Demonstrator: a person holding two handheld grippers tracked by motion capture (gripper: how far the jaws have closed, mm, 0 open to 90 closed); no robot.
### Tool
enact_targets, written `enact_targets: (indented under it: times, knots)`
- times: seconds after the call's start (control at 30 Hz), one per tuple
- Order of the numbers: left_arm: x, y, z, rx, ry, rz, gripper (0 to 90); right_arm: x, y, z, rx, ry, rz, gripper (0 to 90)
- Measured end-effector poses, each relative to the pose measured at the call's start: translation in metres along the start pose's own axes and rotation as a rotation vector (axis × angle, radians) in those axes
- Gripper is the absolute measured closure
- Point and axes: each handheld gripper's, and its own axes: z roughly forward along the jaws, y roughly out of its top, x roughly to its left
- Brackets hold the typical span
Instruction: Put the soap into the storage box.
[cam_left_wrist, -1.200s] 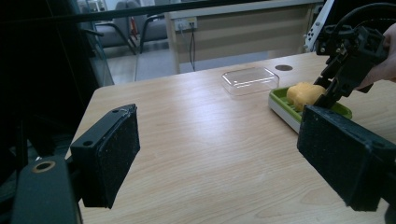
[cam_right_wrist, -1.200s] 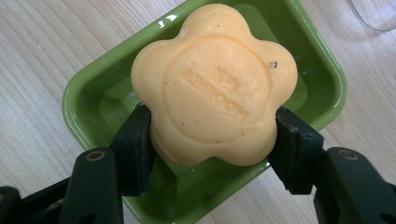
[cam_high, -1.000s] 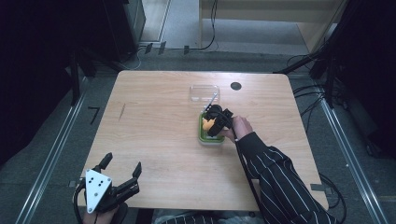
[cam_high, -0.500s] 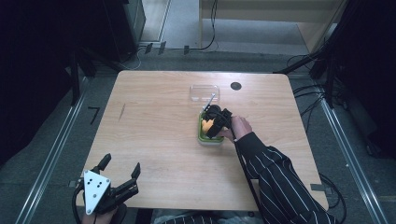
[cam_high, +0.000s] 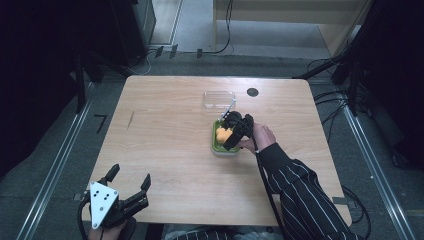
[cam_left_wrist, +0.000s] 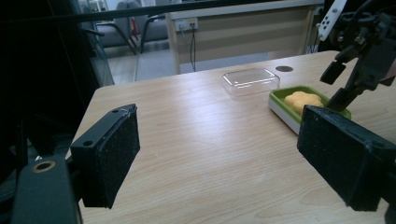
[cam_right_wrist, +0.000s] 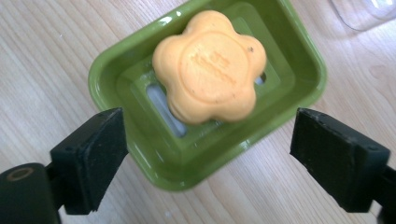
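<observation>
Jaws on the right gripper (cam_right_wrist: 205, 158) have just been opening and now stand wide, nothing pinched between them; a second ago they sat lower over the dish. Reaching in from the near right, the person's right hand (cam_high: 257, 137) tips that gripper down over the green soap dish (cam_right_wrist: 289, 88). An orange flower-shaped soap (cam_right_wrist: 210, 72) lies in the dish, just beyond the pads and apart from both. Left gripper (cam_high: 131, 187) rests at the near left corner of the counter (cam_high: 165, 150), unmoved, jaws wide and empty, well apart from the dish. A clear lid (cam_high: 219, 98) lies just behind the dish
</observation>
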Motion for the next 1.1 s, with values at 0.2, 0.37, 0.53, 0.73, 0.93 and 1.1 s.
enact_targets:
  times: [0.2, 0.37, 0.53, 0.73, 0.93, 1.1]
  knots:
    - [-0.001, 0.001, 0.001, 0.0, -0.005, -0.001, 13.7, -0.006, -0.012, -0.011, -0.003, 0.003, 0.023, 6.5]
    - [-0.001, 0.001, 0.002, -0.002, -0.007, 0.0, 13.7, -0.008, -0.027, -0.02, -0.003, -0.006, 0.043, 5.8]
    - [-0.001, 0.001, 0.002, -0.004, -0.008, -0.004, 13.7, -0.01, -0.043, -0.027, 0.007, -0.011, 0.059, 5.6]
    - [-0.002, 0.001, 0.002, -0.004, -0.007, -0.003, 13.7, -0.01, -0.058, -0.034, 0.015, -0.014, 0.082, 5.6]
    - [-0.002, 0.001, 0.003, -0.001, -0.008, 0.002, 13.7, -0.009, -0.075, -0.042, 0.025, -0.026, 0.097, 5.5]
    - [-0.002, 0.001, 0.003, -0.001, -0.008, 0.002, 13.7, -0.006, -0.093, -0.043, 0.041, -0.031, 0.111, 5.5]
